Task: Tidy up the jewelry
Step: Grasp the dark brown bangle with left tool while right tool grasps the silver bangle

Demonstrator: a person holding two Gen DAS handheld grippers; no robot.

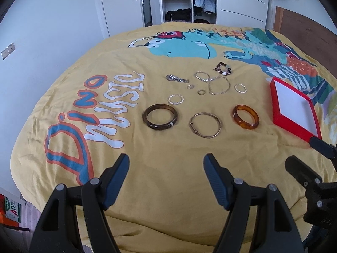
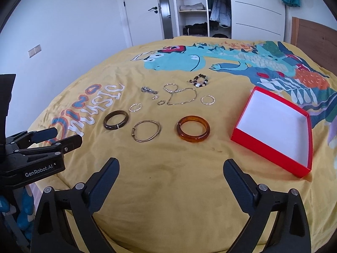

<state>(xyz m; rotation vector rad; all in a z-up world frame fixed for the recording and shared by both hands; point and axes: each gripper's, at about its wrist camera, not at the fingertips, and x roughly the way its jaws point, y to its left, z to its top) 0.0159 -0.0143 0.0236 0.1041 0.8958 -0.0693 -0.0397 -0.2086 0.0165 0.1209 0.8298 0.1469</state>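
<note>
Jewelry lies on a yellow bedspread point(image 1: 168, 151): a dark brown bangle point(image 1: 159, 116) point(image 2: 116, 120), a thin gold bangle point(image 1: 205, 125) point(image 2: 146, 130), an amber bangle point(image 1: 245, 117) point(image 2: 193, 128), a gold chain point(image 1: 219, 85) point(image 2: 182, 98), a beaded bracelet point(image 1: 223, 68) point(image 2: 199, 81), hoops and small rings. An open red box point(image 2: 271, 162) point(image 1: 292, 126) with a white inside sits to the right. My left gripper point(image 1: 166, 166) and right gripper point(image 2: 171, 169) are both open and empty, short of the bangles.
A silver brooch point(image 1: 176, 78) lies at the back left of the jewelry. The left gripper also shows at the left edge of the right wrist view point(image 2: 59, 137). A wooden headboard point(image 2: 316, 35) is at the right; a wardrobe and door stand beyond the bed.
</note>
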